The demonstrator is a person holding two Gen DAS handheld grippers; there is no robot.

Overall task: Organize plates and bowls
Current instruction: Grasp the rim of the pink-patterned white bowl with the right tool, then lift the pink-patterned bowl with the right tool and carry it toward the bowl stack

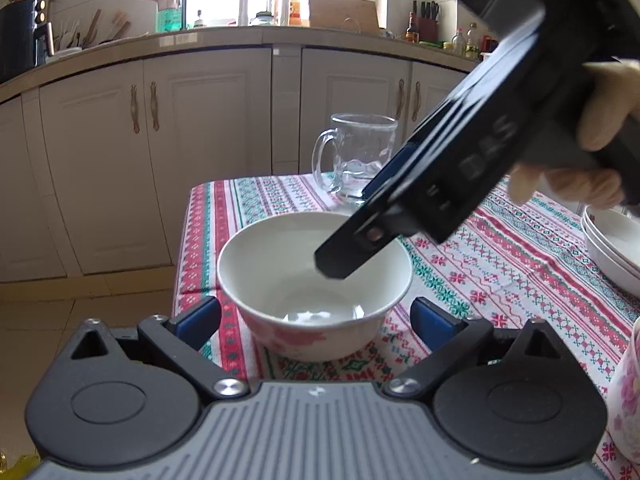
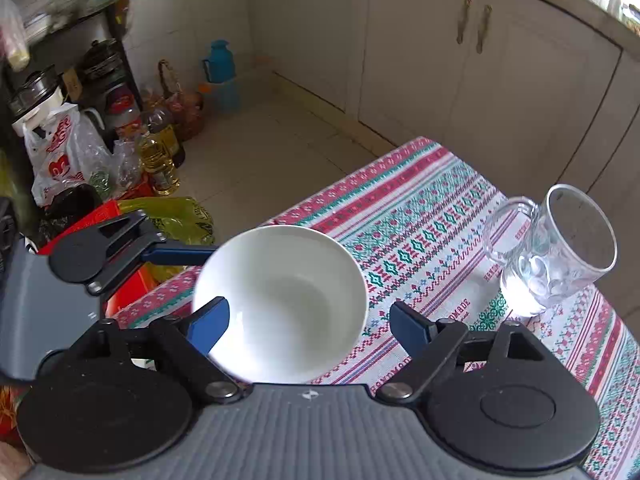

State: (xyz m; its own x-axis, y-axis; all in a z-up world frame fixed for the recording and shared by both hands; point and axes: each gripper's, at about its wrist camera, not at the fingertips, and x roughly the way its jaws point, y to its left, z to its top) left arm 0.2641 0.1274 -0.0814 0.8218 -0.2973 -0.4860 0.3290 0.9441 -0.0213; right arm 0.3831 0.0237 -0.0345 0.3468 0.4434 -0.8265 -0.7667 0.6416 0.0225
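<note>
A white bowl [image 1: 280, 268] with pink flowers outside stands near the left edge of the patterned tablecloth [image 1: 500, 256]; it also shows in the right wrist view [image 2: 288, 300]. My left gripper [image 1: 316, 316] is open, its blue fingers either side of the bowl's near wall. My right gripper [image 2: 308, 320] is open above the bowl, one finger over the inside and one outside the rim. In the left wrist view the right gripper [image 1: 332, 264] comes down from the upper right with its tip inside the bowl.
A glass mug [image 1: 360, 160] stands behind the bowl, also in the right wrist view [image 2: 552, 252]. Stacked white dishes [image 1: 612, 248] sit at the right edge. A flowered cup [image 1: 628, 392] is at lower right. Bottles and bags [image 2: 152, 152] crowd the floor left of the table.
</note>
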